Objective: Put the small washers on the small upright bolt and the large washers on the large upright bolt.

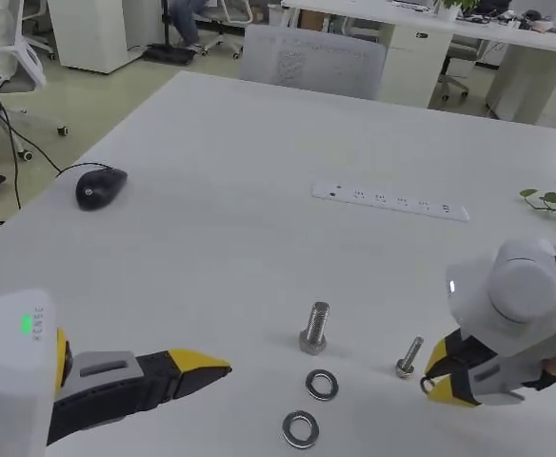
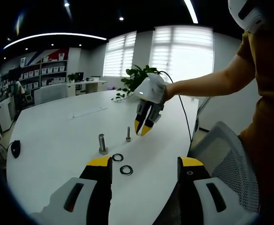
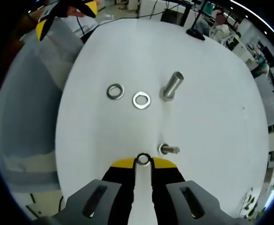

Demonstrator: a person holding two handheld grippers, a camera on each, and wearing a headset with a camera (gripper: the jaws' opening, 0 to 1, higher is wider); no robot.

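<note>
**A:** Where do the bolts stand?

**B:** In the head view the large bolt stands upright on the white table. Taking it as the middle of the dial, the small bolt is near it at about 4 o'clock, head down on the table too.

**A:** And the washers?

**B:** Two lie flat at 6 o'clock from the large bolt. The nearer large washer is just beside the bolt's foot. The farther large washer is a little beyond it, close but not touching. Neither bolt carries a washer.

**A:** What about the right gripper?

**B:** Its jaws are drawn almost together, pinching a small washer on edge at the very tips. In the right gripper view the small bolt sits just past those tips at 1 o'clock, and the washer is not on it.

**A:** The left gripper?

**B:** Its jaws are spread wide with nothing between them. In the head view it is at 8 o'clock from the large bolt, by the table's near edge.

**A:** Anything else on the table?

**B:** A black mouse at 10 o'clock and a white power strip at 1 o'clock, both well apart from the bolts.
</note>
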